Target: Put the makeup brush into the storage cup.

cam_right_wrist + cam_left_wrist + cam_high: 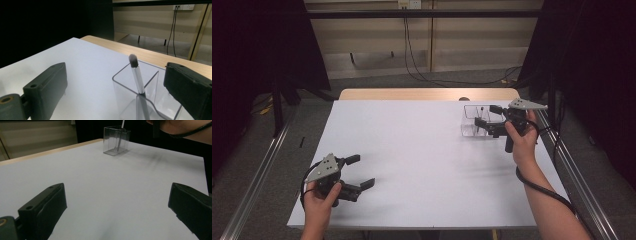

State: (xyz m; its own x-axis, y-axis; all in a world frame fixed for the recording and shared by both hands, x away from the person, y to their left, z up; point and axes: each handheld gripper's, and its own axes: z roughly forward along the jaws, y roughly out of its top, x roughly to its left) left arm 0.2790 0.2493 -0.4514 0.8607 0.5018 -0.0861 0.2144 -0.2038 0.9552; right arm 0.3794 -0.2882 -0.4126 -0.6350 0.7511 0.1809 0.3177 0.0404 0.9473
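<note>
A clear plastic box [471,122] with an inner divider stands at the table's far right. A thin brush [137,76] with a silver ferrule and a dark fuzzy tip leans upright inside it. My right gripper [483,114] hovers at the box's top, open, with its jaws spread wide on either side of the brush and touching nothing. In its own view, the right gripper [116,77] looks down on the box rim [117,75]. My left gripper [364,170] is open and empty near the front left corner. From the left gripper [115,205], the box [116,141] is far off.
The white table top [422,160] has a wooden strip [427,94] along its far edge. Metal rails [257,170] run along both sides. Cables [412,55] hang down the back wall to the floor.
</note>
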